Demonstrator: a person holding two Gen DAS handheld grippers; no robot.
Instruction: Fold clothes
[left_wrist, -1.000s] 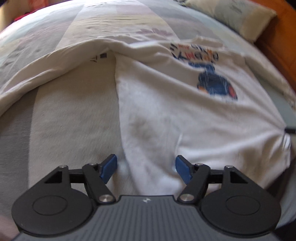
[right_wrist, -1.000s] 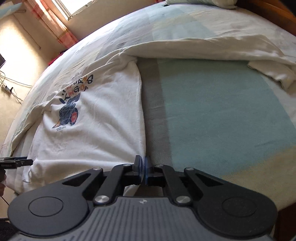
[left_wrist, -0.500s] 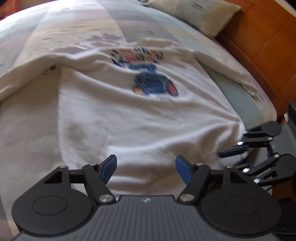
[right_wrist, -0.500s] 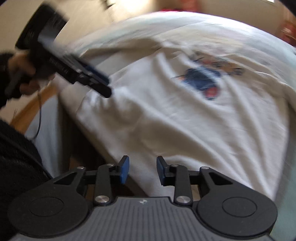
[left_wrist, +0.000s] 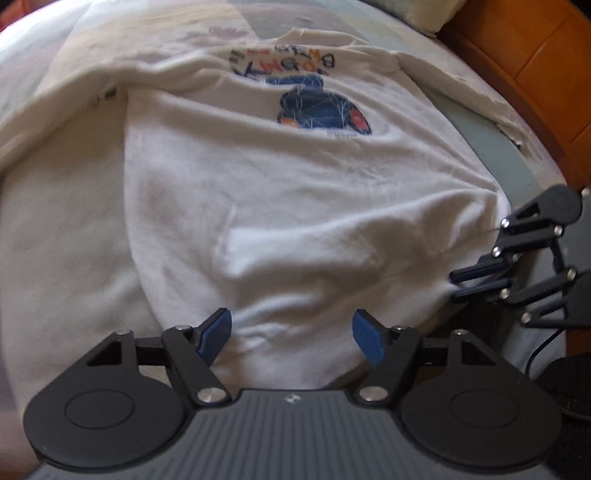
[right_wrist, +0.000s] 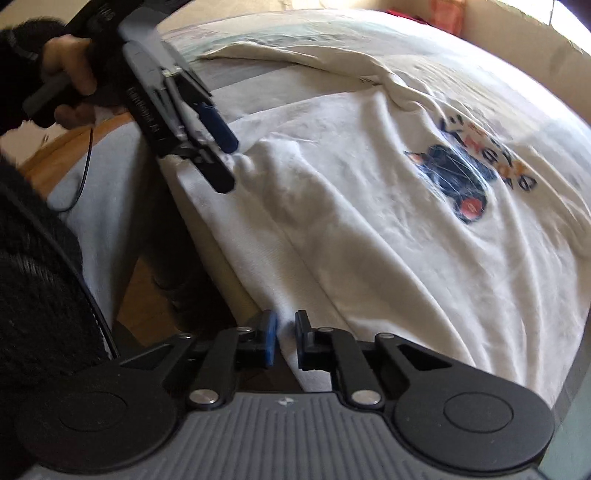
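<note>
White printed T-shirt (left_wrist: 303, 206) spread on bed (left_wrist: 491, 147), left gripper (left_wrist: 291, 332) wide at lower centre over hem, right gripper (right_wrist: 285, 341) narrowly parted around hem at lower centre.

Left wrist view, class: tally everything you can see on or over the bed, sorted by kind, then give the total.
White T-shirt: 1
Pillow: 1
Grippers, left gripper and right gripper: 2
Total: 4

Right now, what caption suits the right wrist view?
Right tongs straddle the white T-shirt's hem while left tongs hover, open.
</note>
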